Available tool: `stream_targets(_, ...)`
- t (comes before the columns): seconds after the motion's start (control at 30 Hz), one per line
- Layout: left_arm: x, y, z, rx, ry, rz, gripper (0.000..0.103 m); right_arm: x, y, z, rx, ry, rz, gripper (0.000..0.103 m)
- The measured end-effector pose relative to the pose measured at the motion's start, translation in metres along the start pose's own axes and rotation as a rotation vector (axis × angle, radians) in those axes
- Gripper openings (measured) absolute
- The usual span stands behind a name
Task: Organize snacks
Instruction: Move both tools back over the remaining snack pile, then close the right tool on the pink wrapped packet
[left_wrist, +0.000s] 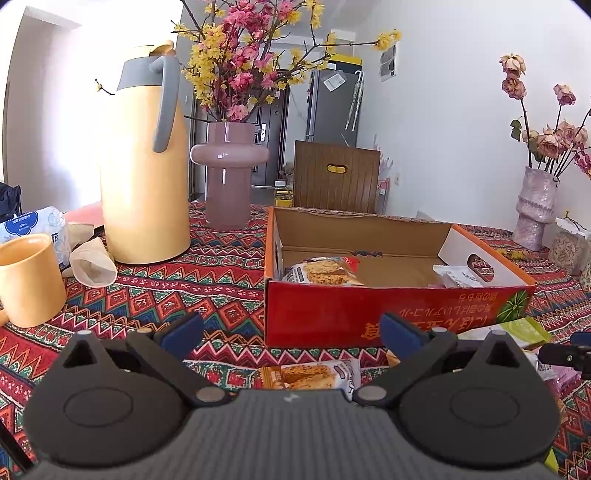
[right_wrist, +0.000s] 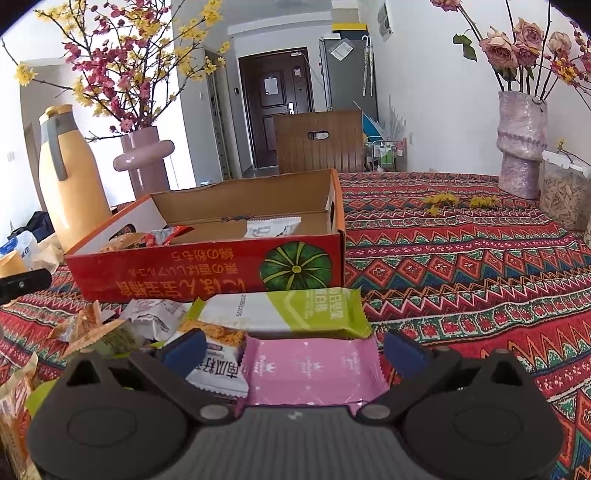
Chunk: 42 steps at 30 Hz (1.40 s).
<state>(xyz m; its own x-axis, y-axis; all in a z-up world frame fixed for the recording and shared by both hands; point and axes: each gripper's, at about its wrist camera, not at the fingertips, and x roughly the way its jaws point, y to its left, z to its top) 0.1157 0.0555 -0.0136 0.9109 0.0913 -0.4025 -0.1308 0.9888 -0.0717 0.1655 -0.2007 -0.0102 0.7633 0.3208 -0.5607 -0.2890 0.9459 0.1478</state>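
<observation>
A red cardboard box (left_wrist: 369, 314) stands open on the patterned tablecloth and holds a biscuit packet (left_wrist: 321, 271) at its left and a white packet (left_wrist: 456, 277) at its right. My left gripper (left_wrist: 291, 332) is open just before the box, above an orange biscuit packet (left_wrist: 306, 374) lying on the cloth. In the right wrist view the same box (right_wrist: 207, 266) is ahead on the left. My right gripper (right_wrist: 293, 349) is open over a pink packet (right_wrist: 310, 369). A green and white packet (right_wrist: 288, 314) lies beyond it, a white packet (right_wrist: 218, 373) to its left.
A yellow thermos (left_wrist: 144, 158), a pink vase of blossoms (left_wrist: 229, 177), a yellow mug (left_wrist: 27, 280) and tissues (left_wrist: 37, 229) crowd the left. A rose vase (right_wrist: 521, 144) and a jar (right_wrist: 565, 192) stand at the far right. A wooden chair (left_wrist: 336, 177) is behind the table.
</observation>
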Motion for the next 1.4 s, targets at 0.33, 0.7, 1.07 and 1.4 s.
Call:
stream_targets(0.33,0.001,-0.001,0.0,0.0,0.002,0.004,0.103,-0.011,-0.009,0.003,0.007,-0.015,0.0,0.081)
stream_targets(0.7,0.001,0.0,0.0,-0.006,0.005,0.002,0.103,-0.002,-0.009,0.004,-0.019,0.012,-0.009,0.067)
stream_targets(1.07,-0.003,0.001,0.0,-0.017,-0.005,-0.018,0.103,0.006,0.006,-0.005,-0.094,0.093,-0.048,0.084)
stream_targets(1.4,-0.004,0.004,0.001,-0.031,-0.002,-0.039,0.103,0.018,-0.007,-0.007,-0.045,0.136,-0.087,0.094)
